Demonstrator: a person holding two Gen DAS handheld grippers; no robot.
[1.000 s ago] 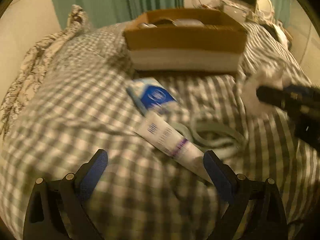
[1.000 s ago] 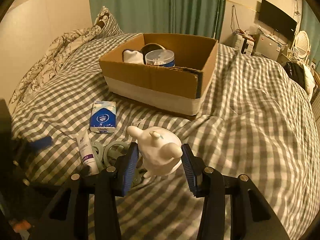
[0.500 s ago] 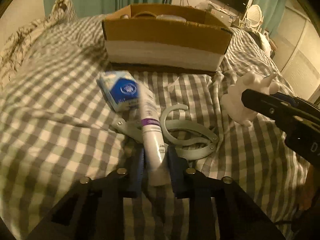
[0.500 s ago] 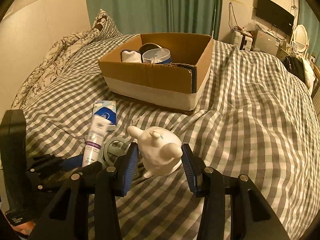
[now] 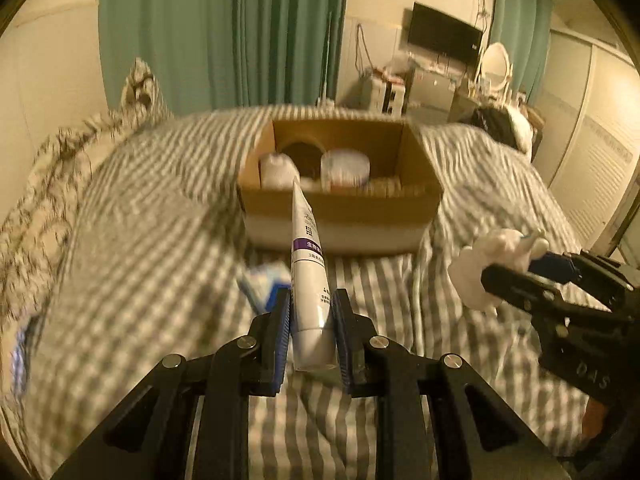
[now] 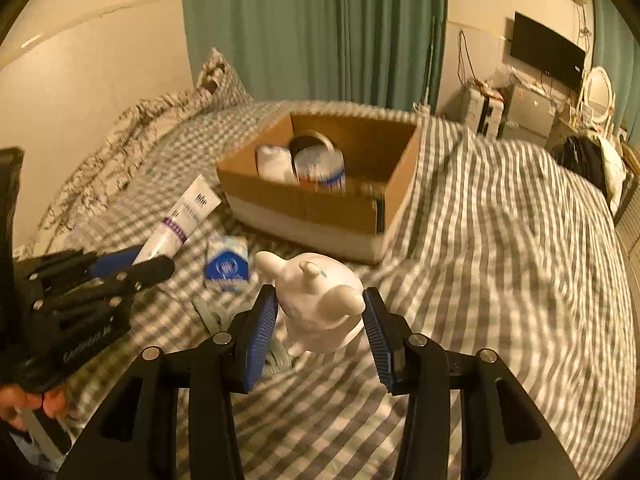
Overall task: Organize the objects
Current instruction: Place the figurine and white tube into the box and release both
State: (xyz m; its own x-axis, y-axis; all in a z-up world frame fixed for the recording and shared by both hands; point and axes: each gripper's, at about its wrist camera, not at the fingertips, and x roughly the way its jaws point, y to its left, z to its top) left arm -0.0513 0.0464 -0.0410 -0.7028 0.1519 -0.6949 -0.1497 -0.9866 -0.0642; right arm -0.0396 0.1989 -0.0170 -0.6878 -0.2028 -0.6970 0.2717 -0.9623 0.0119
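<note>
The left gripper (image 5: 309,322) is seen with its jaws clamped on the cap end of a white tube (image 5: 309,276), which is held clear of the checked bedspread (image 5: 132,264) and pointed ahead toward the cardboard box (image 5: 340,204). Just left of the jaws and below the tube, a blue and white packet (image 5: 262,280) is lying on the bedspread, blurred. Inside the box, ahead of the jaws, a white bottle (image 5: 278,170) and a round tub (image 5: 345,168) are stood side by side. Further right, the right gripper (image 6: 318,330) is closed around a white pig figurine (image 6: 320,304), both pads being pressed to its flanks and its snout turned left. A grey looped object (image 6: 218,314) is partly seen on the bedspread beside and below the left pad. The box is set ahead of these jaws too.
</note>
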